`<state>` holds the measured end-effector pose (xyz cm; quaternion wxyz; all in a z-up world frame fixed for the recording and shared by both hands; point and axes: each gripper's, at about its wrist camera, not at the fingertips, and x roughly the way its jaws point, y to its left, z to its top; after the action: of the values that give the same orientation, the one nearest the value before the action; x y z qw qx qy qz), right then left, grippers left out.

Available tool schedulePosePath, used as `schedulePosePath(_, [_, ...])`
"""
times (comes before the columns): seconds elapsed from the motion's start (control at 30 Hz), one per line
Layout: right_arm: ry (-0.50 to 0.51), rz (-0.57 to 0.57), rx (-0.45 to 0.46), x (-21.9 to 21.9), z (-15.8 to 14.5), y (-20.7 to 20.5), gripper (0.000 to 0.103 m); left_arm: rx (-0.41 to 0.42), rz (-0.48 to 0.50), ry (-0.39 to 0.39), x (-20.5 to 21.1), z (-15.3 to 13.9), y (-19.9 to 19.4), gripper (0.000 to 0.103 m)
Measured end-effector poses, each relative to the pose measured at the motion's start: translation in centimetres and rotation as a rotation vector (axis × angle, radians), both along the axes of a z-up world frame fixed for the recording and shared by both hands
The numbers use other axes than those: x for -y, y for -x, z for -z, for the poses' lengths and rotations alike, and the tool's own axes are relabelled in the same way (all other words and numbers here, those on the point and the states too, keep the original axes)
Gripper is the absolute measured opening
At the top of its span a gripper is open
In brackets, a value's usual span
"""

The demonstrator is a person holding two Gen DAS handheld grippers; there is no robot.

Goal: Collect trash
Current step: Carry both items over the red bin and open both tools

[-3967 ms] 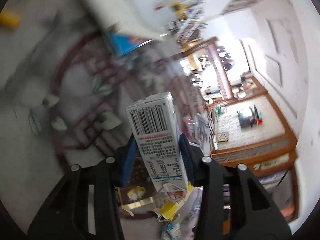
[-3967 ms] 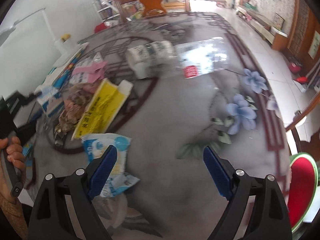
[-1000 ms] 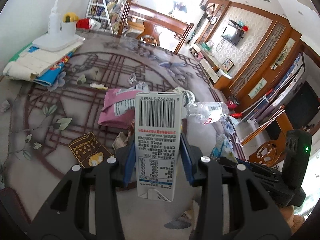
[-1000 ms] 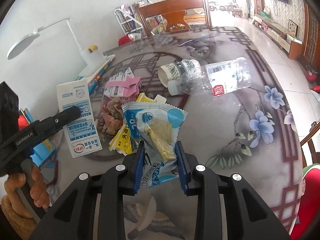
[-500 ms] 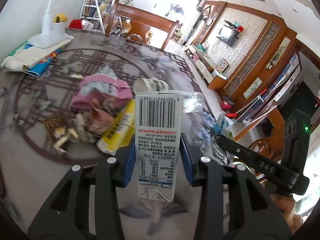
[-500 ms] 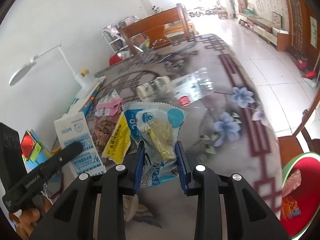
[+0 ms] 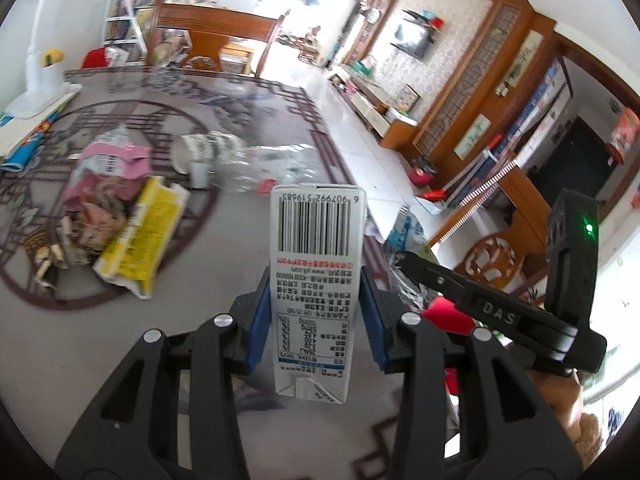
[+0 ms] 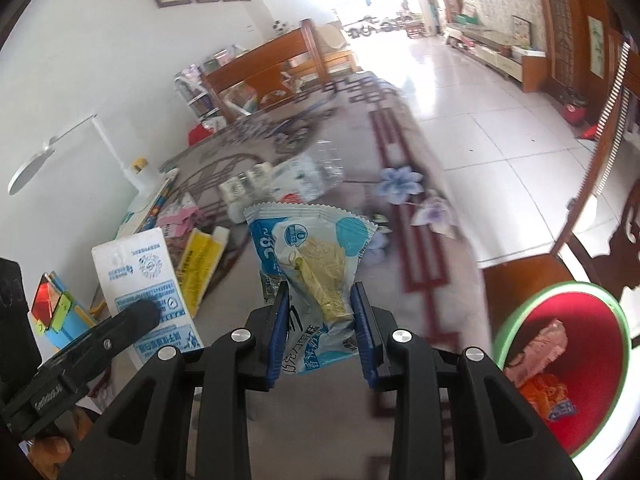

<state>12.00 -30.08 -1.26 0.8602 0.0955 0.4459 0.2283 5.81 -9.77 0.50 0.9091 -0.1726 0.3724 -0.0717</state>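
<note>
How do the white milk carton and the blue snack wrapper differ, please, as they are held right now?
The milk carton is a stiff white box with a barcode; the snack wrapper is soft, crinkled blue film. The left gripper clamps the carton, the right gripper pinches the wrapper. Both are trash held clear of the table.

The left tongs clamp a white milk carton, barcode end up, above the bench. A yellow wrapper lies left, among crumpled scraps.
</note>
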Motion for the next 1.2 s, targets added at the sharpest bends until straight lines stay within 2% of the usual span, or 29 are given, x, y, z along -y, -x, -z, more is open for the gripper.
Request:
schedulePosePath(0.4, [-0.053,0.206,-0.018,9.5,0.1,-0.1,0.030,-0.039,0.167,0.008,7.9,1.4,-1.1,0.039])
schedulePosePath(0.5, [-0.013,0.266,-0.008,11.6,0.0,-0.2,0.030,-0.060,0.210,0.018,9.9,1.8,-1.1,0.039])
schedulePosePath(0.67, [0.132,0.372,-0.028,14.1,0.7,-0.1,0.031,-0.085,0.293,0.009,13.7,2.6,-1.6,0.039])
schedulePosePath(0.93, [0.150,0.509,-0.076,18.4,1.9,0.4,0.031,-0.143,0.431,-0.002,19.9,4.0,-3.3,0.039])
schedulePosePath(1.1, [0.203,0.569,-0.081,19.7,2.0,0.5,0.031,-0.139,0.505,-0.064,23.4,4.3,-3.5,0.039])
schedulePosePath(1.13, [0.210,0.587,-0.084,20.1,2.0,0.6,0.034,-0.142,0.510,-0.066,23.5,4.4,-3.6,0.039])
schedulePosePath(1.17, [0.219,0.605,-0.083,20.3,2.0,0.6,0.036,-0.145,0.515,-0.065,23.6,4.6,-3.7,0.043])
schedulePosePath(1.2, [0.226,0.623,-0.083,20.6,2.0,0.6,0.040,-0.151,0.517,-0.064,23.6,4.7,-4.0,0.056])
